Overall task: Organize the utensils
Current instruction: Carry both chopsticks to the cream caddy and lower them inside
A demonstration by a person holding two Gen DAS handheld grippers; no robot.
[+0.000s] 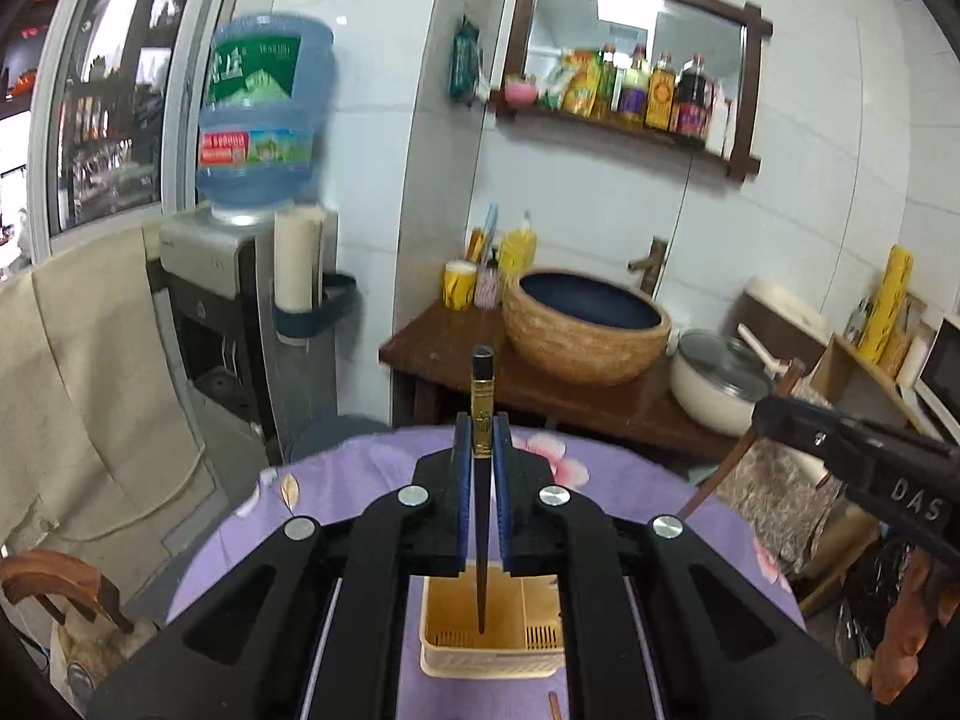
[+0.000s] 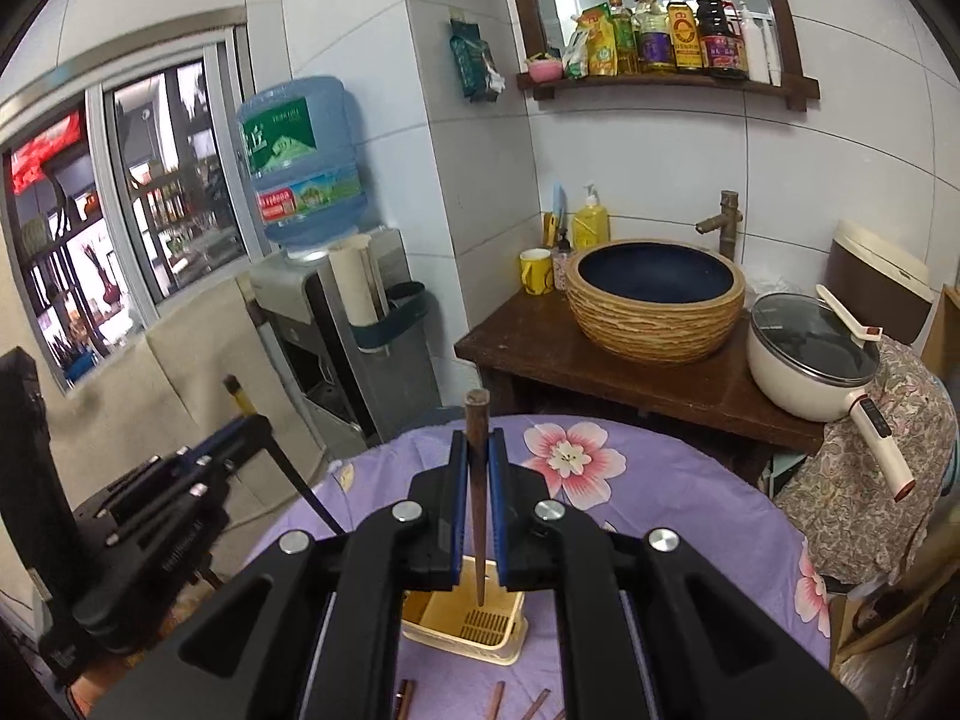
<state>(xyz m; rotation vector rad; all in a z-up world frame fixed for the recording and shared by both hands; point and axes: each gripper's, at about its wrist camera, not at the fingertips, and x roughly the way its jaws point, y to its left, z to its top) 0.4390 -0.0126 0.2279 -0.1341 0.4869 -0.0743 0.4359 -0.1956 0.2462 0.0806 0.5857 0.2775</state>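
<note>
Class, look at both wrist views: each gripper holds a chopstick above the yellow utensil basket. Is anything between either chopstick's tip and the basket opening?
Nothing visible. The left gripper holds the dark chopstick tip-down over the yellow basket; the right gripper holds the brown chopstick likewise. Both tips point into open compartments.

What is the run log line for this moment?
left gripper: holds black chopstick | right gripper: holds brown chopstick | both over basket

A lived-in home kitchen corner: white tiled walls, a wooden shelf [image 2: 660,81] of oil and sauce bottles [image 2: 684,30], a bowl-shaped washbasin [image 2: 654,300] with tap [image 2: 723,222], a water dispenser [image 2: 336,312], an electric pot [image 2: 810,354], and a table under a flowered purple cloth [image 2: 660,516].
</note>
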